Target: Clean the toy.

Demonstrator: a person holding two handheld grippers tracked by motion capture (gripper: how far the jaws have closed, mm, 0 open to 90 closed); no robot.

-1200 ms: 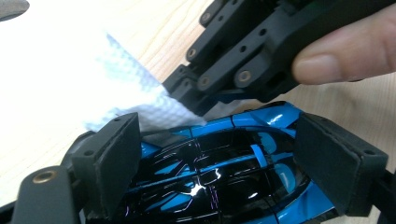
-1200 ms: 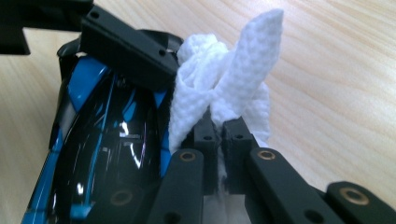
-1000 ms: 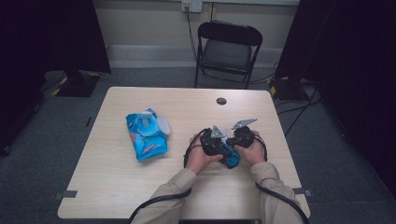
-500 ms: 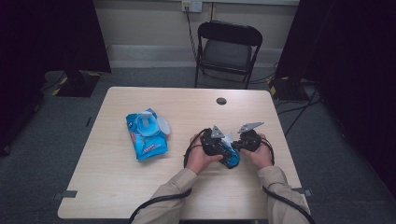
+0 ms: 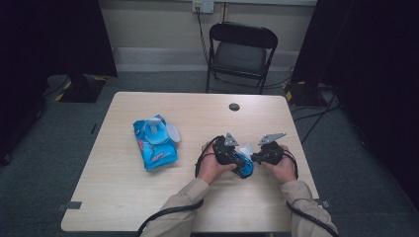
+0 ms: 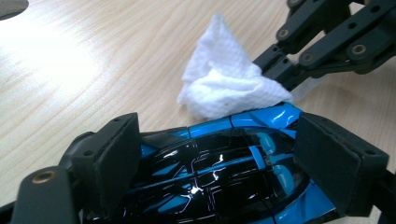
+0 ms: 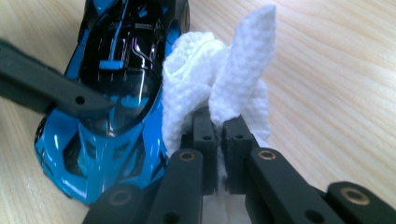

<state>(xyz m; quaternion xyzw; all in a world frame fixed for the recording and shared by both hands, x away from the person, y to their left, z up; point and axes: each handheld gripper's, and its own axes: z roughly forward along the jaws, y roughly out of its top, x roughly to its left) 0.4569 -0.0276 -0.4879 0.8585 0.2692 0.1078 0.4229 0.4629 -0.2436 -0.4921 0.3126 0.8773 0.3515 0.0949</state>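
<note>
Operator: Compared with the earlier high-view frames, the right gripper [image 5: 255,157] has shifted sideways away from the left gripper [image 5: 240,160]; the left hand [image 5: 211,165] kept its place. Report item condition

Inspector: Toy car [image 6: 219,172]: glossy blue body with black roof and black panel lines, lamp glare on the canopy. White wipe [image 7: 219,88]: embossed cloth, crumpled, one flap standing upright

Operator: Location and gripper state

Inspector: Car sits at the near right part of the table [image 5: 123,197], between both hands. Left gripper grasps the car; its two pads [image 6: 114,163] press on opposite flanks. Right gripper is clenched on the wipe, jaws almost together, cloth pinched between them. Wipe touches the car's side in the right gripper view. Blue wipes pack [image 5: 154,143], flap lifted, lies well apart to the left

Operator: Obstructions

Inspector: In the high view both grippers and the hands cover most of the car; only a blue end shows. In the left gripper view the car's lower part is cut off by the frame edge. Wheels cannot be made out

Operator: Orientation

Inspector: In the right gripper view the long axis runs from near left to far centre, one end toward the camera. In the left gripper view the long axis lies crosswise between the pads
</note>
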